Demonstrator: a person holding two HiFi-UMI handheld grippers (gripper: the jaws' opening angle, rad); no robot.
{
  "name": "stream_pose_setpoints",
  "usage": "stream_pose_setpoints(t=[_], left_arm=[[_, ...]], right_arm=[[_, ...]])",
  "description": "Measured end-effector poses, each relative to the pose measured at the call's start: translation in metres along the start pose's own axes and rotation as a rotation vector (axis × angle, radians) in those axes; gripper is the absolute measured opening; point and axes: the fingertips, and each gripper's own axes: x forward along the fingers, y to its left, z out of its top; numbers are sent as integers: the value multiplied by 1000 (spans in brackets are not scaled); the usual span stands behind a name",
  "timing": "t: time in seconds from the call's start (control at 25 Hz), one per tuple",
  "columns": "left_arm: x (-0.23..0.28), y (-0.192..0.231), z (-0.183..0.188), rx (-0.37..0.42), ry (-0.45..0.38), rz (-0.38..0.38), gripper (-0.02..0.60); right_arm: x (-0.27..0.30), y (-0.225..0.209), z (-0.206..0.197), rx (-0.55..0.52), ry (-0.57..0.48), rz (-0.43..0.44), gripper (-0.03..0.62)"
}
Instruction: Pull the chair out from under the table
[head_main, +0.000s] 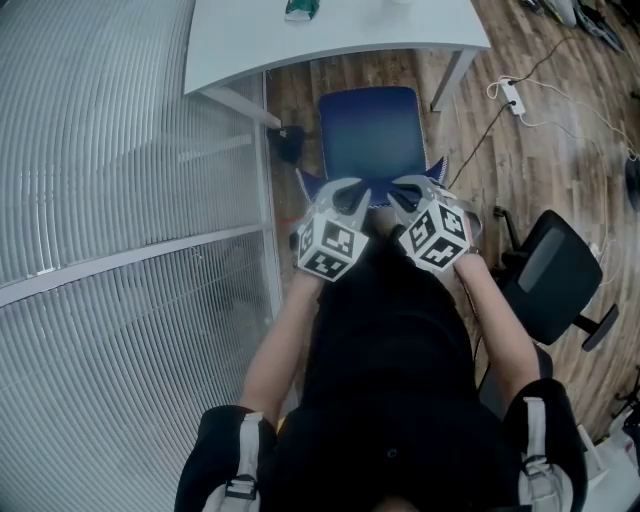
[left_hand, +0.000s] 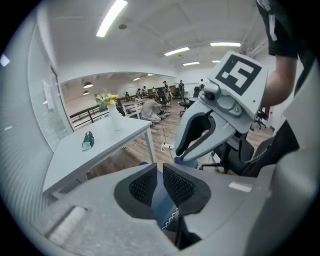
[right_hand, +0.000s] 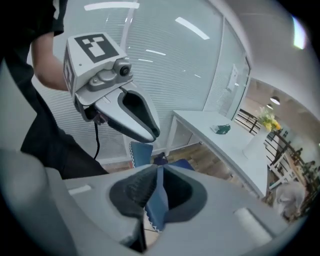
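Note:
A blue chair seat (head_main: 371, 130) stands on the wood floor, its far end at the front edge of the white table (head_main: 300, 50). A blue cloth with a zigzag-cut edge (head_main: 308, 186) runs along the seat's near side. My left gripper (head_main: 350, 196) and right gripper (head_main: 402, 194) hang side by side over that near edge, just in front of the person's body. In the left gripper view the pads (left_hand: 179, 186) pinch the blue cloth (left_hand: 161, 202). The right gripper (right_hand: 157, 187) pinches a blue fold (right_hand: 159, 205) too. Whether the cloth is fixed to the chair I cannot tell.
A glass wall with blinds (head_main: 120, 200) runs close on the left. A black office chair (head_main: 555, 275) stands at the right, by a power strip (head_main: 513, 95) and cables on the floor. A green object (head_main: 301, 9) and a vase of flowers (left_hand: 114, 112) are on the table.

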Motion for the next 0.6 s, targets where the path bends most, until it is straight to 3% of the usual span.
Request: stream_pose_setpoints(t=[0.12, 0.44, 0.6], left_arm=[[-10, 12, 12, -102, -78, 51, 32], [-32, 26, 29, -182, -198, 80, 18], [-40, 31, 32, -264, -248, 77, 12]], right_arm=[[-9, -6, 13, 115, -78, 25, 26], [-31, -22, 39, 295, -249, 20, 3], [-42, -33, 47, 374, -340, -5, 3]])
